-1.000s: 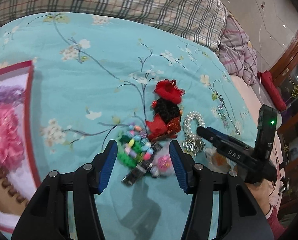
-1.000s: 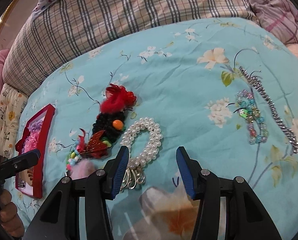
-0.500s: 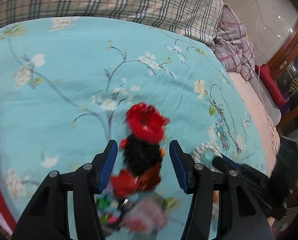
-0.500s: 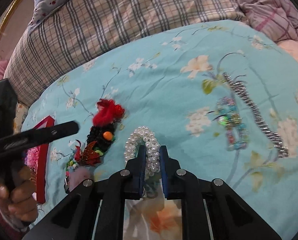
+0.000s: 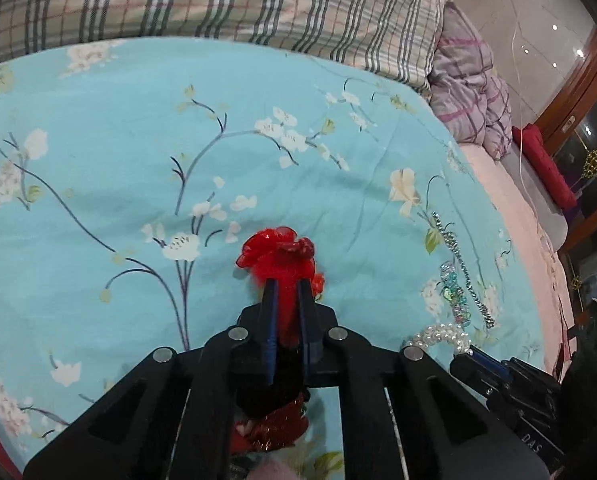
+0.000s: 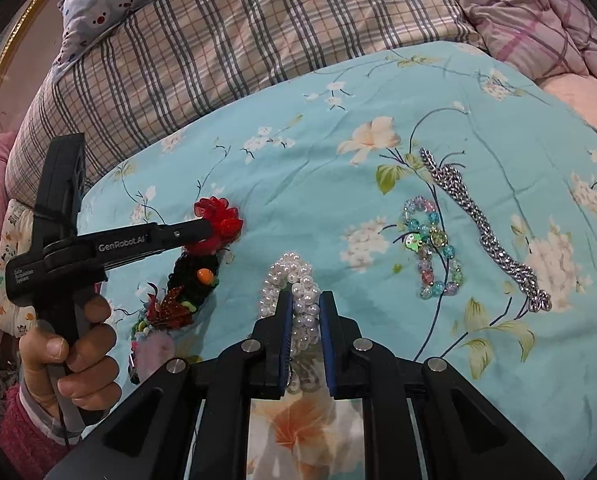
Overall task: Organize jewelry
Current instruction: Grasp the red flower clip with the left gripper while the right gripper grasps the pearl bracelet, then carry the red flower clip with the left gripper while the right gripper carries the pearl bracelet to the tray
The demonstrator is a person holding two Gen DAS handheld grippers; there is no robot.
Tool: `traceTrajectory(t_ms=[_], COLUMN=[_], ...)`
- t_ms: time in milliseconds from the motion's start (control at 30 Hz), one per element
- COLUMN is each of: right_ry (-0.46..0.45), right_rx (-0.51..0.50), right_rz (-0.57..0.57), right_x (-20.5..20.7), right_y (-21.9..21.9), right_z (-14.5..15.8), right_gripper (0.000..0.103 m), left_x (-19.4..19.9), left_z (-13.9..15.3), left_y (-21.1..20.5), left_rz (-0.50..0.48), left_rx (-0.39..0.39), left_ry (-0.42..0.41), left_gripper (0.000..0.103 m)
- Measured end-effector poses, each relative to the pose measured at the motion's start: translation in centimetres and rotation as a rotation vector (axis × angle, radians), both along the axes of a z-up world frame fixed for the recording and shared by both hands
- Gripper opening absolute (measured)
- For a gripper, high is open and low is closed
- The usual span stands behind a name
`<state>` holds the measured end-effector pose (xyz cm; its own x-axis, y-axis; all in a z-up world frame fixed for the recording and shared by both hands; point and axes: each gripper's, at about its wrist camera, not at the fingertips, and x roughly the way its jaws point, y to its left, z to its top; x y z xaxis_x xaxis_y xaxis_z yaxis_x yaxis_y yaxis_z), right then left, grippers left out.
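where jaws meet, red hair clip (image 5: 276, 256) partly hidden.

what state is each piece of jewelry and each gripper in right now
left gripper: just closed, shut on the red flower hair piece
right gripper: shut on the pearl bracelet
colored bead bracelet: lying loose on the bedspread
silver chain: lying stretched out, untouched

Red-flowered hairpiece (image 5: 276, 256), pearl bracelet (image 6: 294, 280), both clamped
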<state>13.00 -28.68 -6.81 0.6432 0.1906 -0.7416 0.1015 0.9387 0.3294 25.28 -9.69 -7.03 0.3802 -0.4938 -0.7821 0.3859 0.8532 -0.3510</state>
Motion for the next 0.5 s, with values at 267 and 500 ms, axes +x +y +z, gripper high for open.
traceTrajectory(t_ms=[267, 500], right_ry=[-0.031, -0.064], right_rx=[0.001, -0.002], right_rz=[0.024, 0.074], right_x=[0.0, -0.1], right_y=[1.4, 4.1], right_z=[1.5, 3.4], right_gripper=[0.013, 0.013], left_x=[-2.2, -5.1], left_z=[3.1, 5.3], left_y=[3.5, 8.5], left_rz=[0.038, 0.105], left_rx=[-0.03, -0.066], left_ry=[-0.049, -0.083], left_gripper=[0.006, 0.006])
